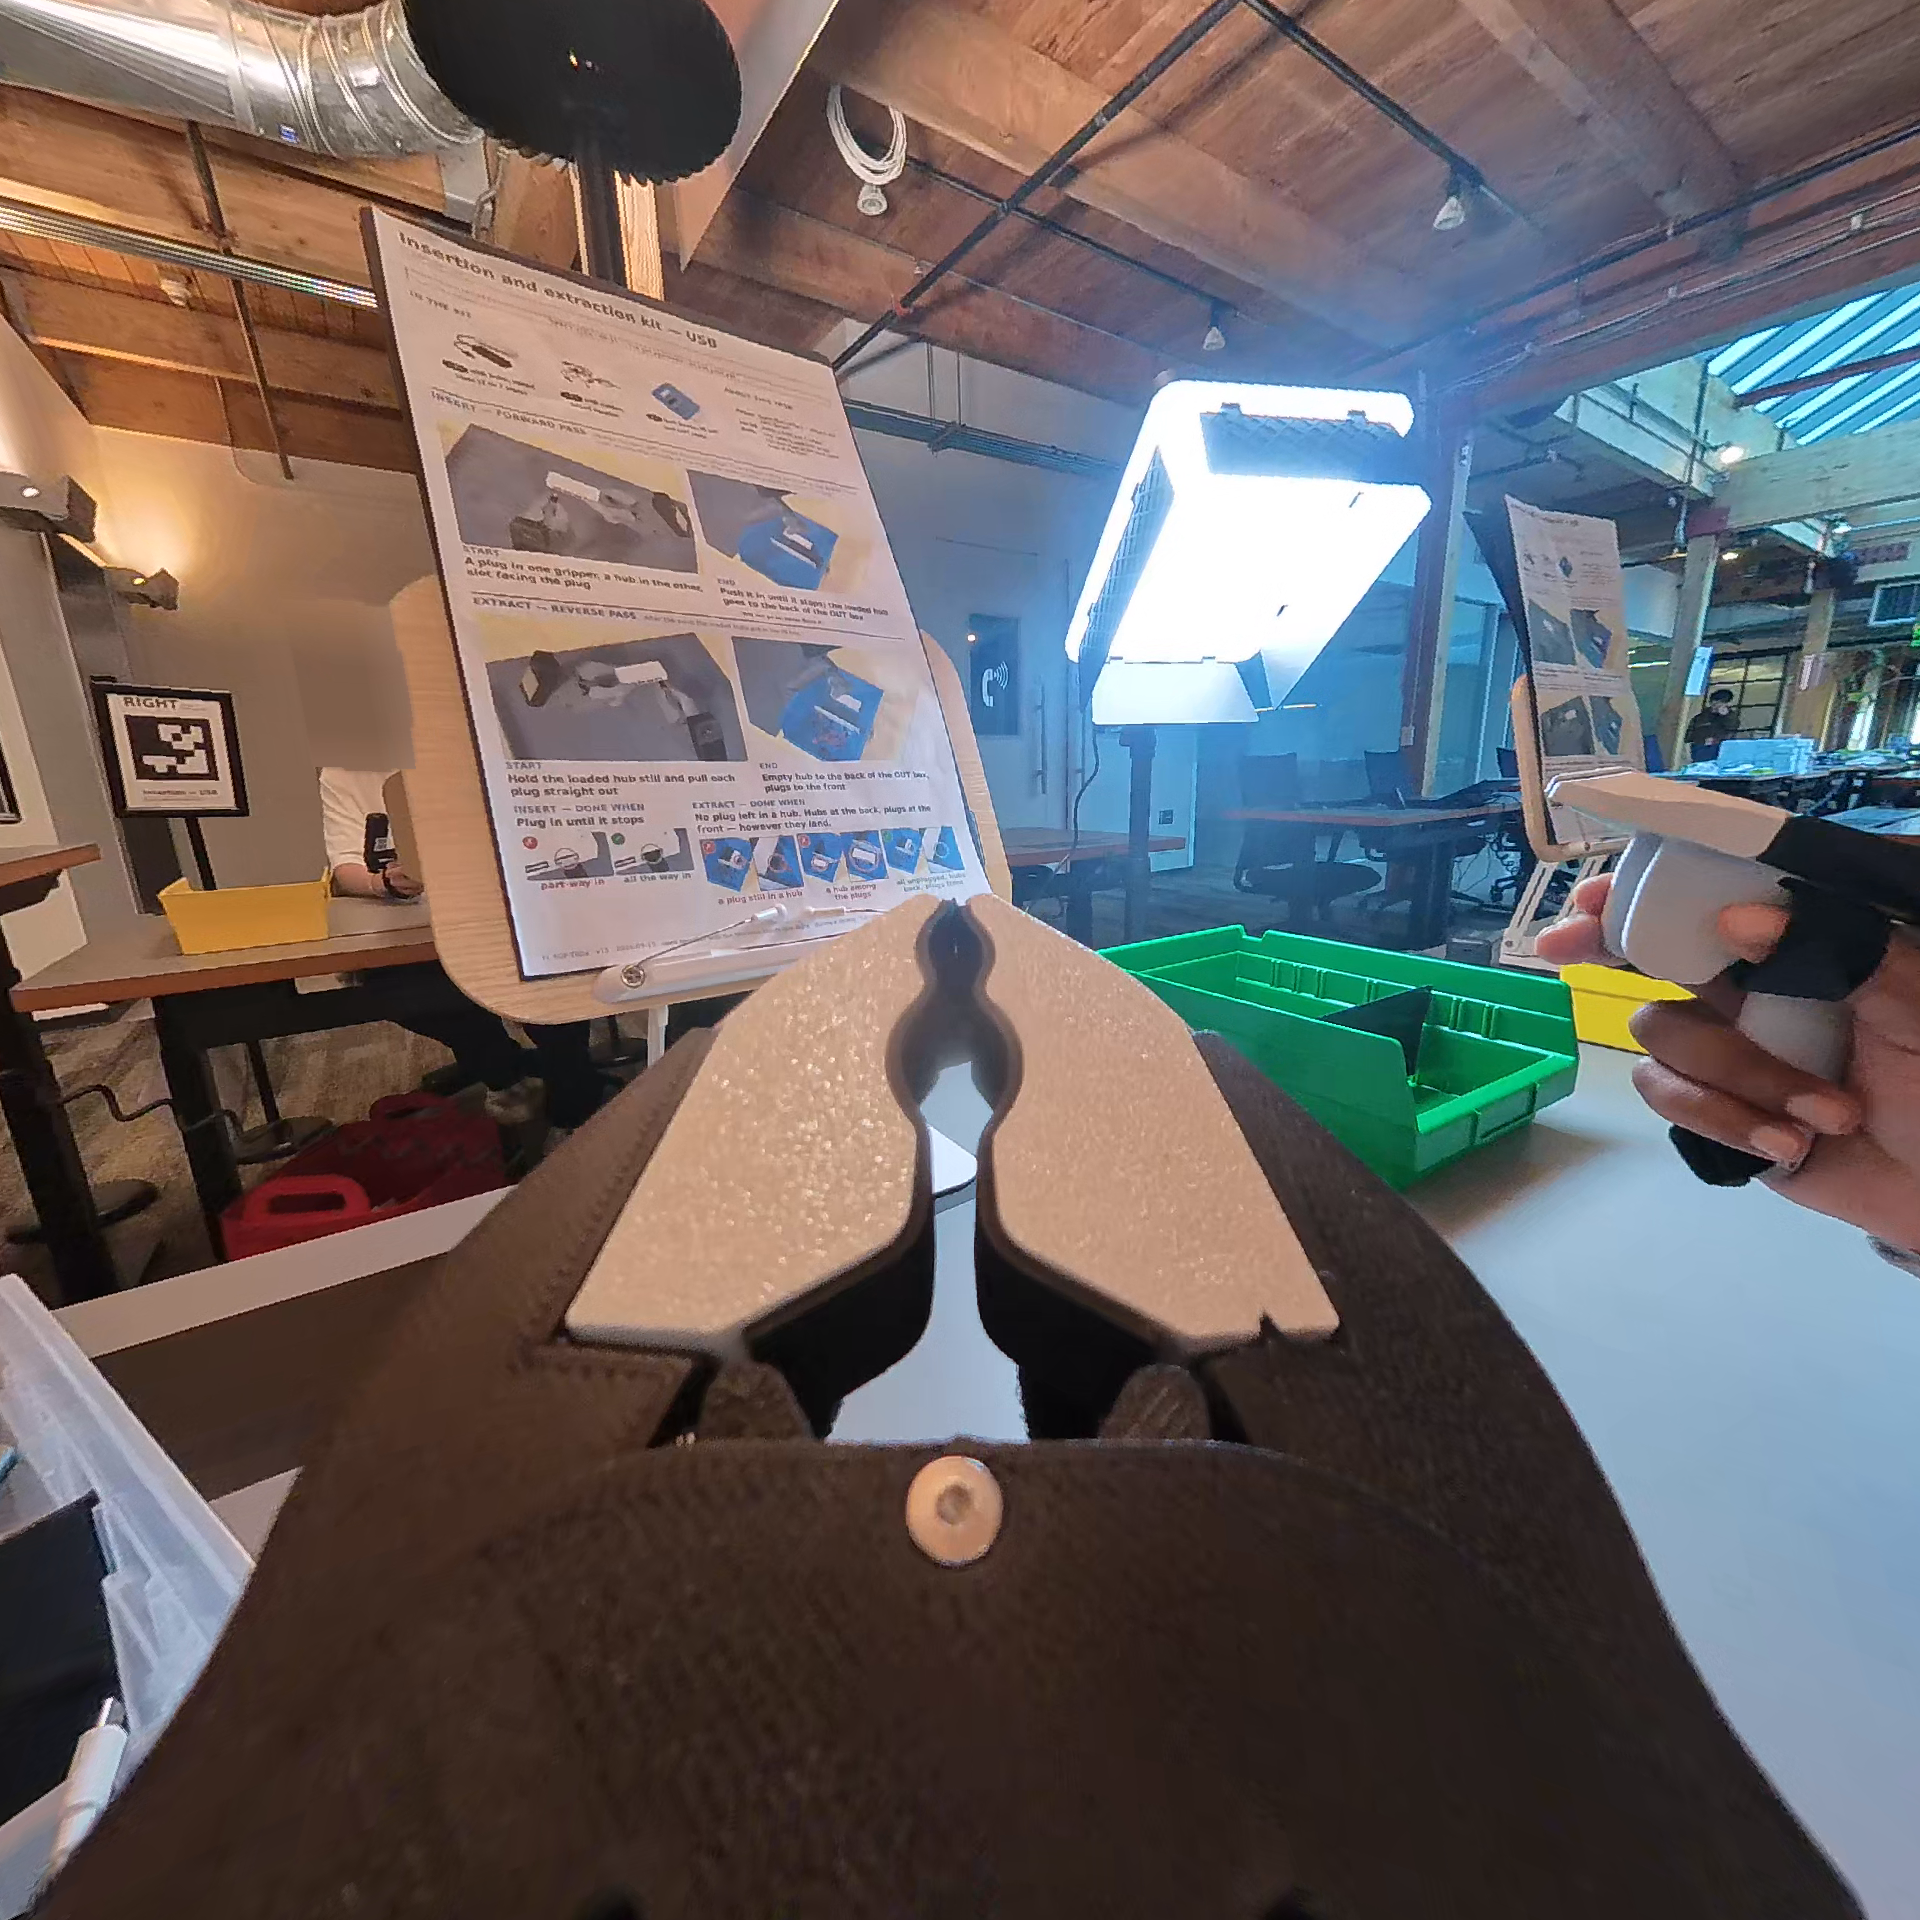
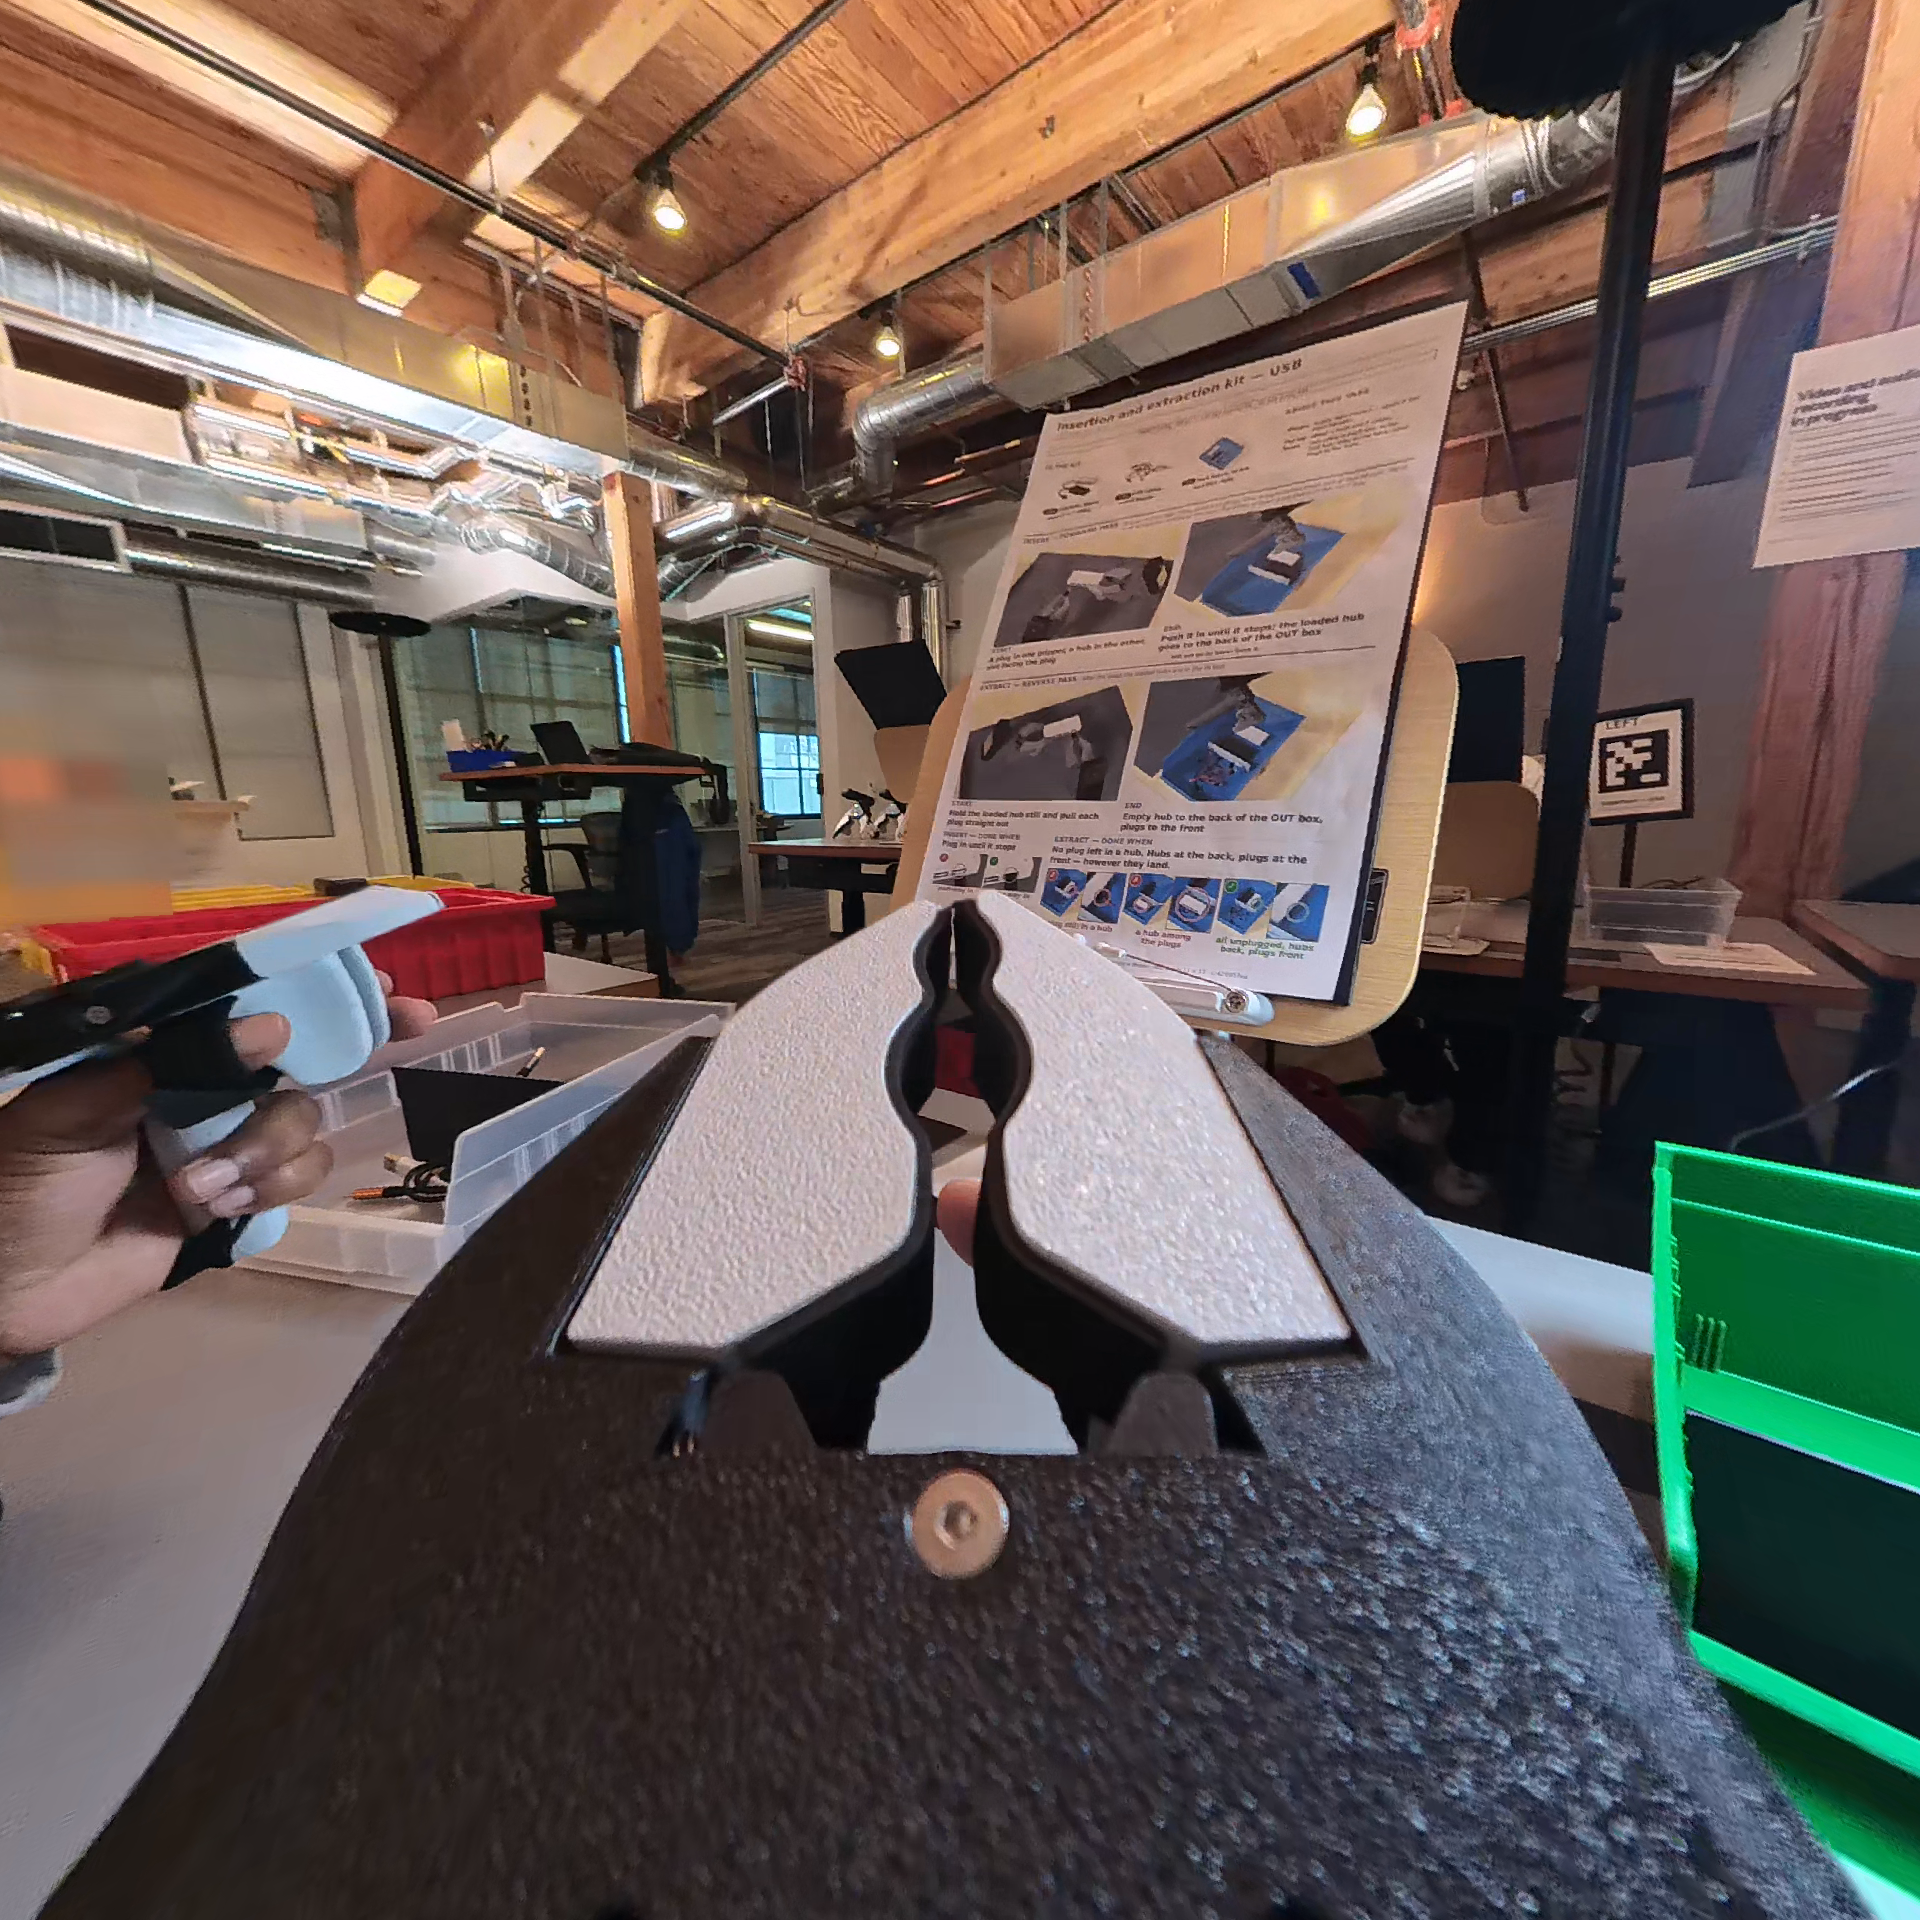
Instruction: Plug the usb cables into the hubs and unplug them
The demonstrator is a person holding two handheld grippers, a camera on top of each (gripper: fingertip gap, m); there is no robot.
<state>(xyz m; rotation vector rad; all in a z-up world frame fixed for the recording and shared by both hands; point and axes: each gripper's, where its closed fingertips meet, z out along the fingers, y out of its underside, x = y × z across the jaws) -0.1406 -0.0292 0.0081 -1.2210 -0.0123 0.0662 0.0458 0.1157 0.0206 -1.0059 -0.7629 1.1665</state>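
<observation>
My left gripper (image 1: 951,916) is shut with nothing between its grey fingers, held up above the white table (image 1: 1662,1455). My right gripper (image 2: 954,914) is also shut and empty; it shows at the right edge of the left wrist view (image 1: 1569,802), held by a hand. The left gripper shows at the left of the right wrist view (image 2: 426,902). A clear plastic box (image 2: 582,1029) lies on the table at the left, with a dark USB cable (image 2: 407,1179) in it behind a black divider (image 2: 468,1101). I see no hub clearly.
A green bin (image 1: 1351,1049) with a black divider stands on the table's right side, close to my right gripper (image 2: 1787,1351). An instruction sheet on a wooden stand (image 1: 675,623) rises at the table's back. A red bin (image 2: 457,951) and a black pole (image 2: 1590,623) stand behind. The left gripper's tips are roughly 25 centimetres from the right gripper's.
</observation>
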